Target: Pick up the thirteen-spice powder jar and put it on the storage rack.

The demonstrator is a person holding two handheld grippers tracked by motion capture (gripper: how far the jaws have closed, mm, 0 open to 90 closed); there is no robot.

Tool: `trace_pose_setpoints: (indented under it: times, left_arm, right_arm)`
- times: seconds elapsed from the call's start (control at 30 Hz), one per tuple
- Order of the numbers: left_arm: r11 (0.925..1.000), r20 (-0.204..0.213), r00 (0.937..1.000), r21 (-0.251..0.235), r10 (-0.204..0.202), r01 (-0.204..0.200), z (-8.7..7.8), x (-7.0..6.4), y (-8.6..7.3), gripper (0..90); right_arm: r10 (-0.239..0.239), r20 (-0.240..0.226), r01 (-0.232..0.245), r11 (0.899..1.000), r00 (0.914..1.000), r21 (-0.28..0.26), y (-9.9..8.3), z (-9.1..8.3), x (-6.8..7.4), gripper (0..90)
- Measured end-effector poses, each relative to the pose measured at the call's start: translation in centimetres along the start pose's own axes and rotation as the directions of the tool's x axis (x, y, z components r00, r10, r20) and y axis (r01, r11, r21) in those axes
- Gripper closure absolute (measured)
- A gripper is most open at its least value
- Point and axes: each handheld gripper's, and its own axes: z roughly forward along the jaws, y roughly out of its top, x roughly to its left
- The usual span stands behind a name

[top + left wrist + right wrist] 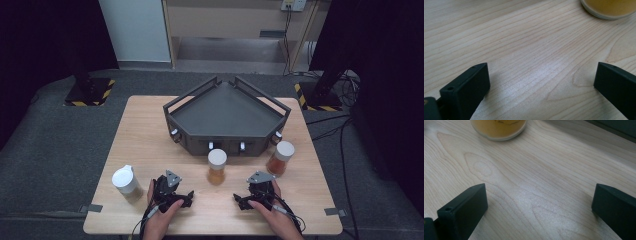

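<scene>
Standing upright between the two grippers, a white-capped spice jar (pixel 217 166) of yellow-orange powder is seen on the wooden table (pixel 150 130), just in front of a dark corner shelf tray (pixel 226 114). The left gripper (pixel 186 198) and right gripper (pixel 239 200) are rested on the near part of the table, each with its jaws spread wide and nothing held; the jar's base is caught at the top of both gripper views (pixel 609 9) (pixel 498 129). A reach for the jar appears to be the step in hand. It would be done best with the jaws brought level around the body below the cap, squared up before closing, so the tall jar is not tipped. A second jar of red-orange spice (pixel 280 158) is placed near the tray's right corner, and a white lidded jar (pixel 126 183) near the table's left edge. Bare wood is left between jar and grippers for an unhindered approach; the near edge is close behind the hands.
</scene>
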Motion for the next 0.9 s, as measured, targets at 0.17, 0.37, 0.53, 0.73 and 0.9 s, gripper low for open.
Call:
trace_pose_setpoints:
  times: [0.17, 0.37, 0.53, 0.73, 0.9]
  left_arm:
    - [1.0000, 0.001, 1.0000, 0.001, 0.001, -0.001, 0.00, 0.02, 0.01, 0.0]
    - [1.0000, 0.001, 1.0000, 0.000, 0.000, 0.000, 0.00, 0.02, 0.00, 0.0]
    - [1.0000, 0.004, 1.0000, -0.003, 0.001, -0.001, -0.05, 0.14, -0.06, 0.0]
    - [0.9999, 0.004, 0.9999, -0.011, -0.013, 0.013, -0.22, 0.24, -0.23, 1.8]
    - [0.9998, 0.002, 0.9999, -0.016, -0.015, 0.015, -0.50, 0.32, -0.16, 2.0]
  right_arm:
    - [0.000, 0.000, 0.000, 1.000, 1.0000, 0.000, 0.00, 0.00, 0.00, 0.4]
    - [0.000, 0.000, 0.000, 1.000, 1.0000, 0.000, 0.00, 0.00, 0.00, 0.3]
    - [0.000, 0.000, 0.000, 1.000, 1.0000, 0.000, 0.00, 0.00, 0.00, 0.4]
    - [0.000, 0.000, 0.000, 1.000, 1.0000, 0.000, 0.00, 0.00, 0.00, 0.4]
    - [0.000, 0.000, 0.000, 1.000, 1.0000, 0.000, 0.00, 0.00, 0.00, 0.3]
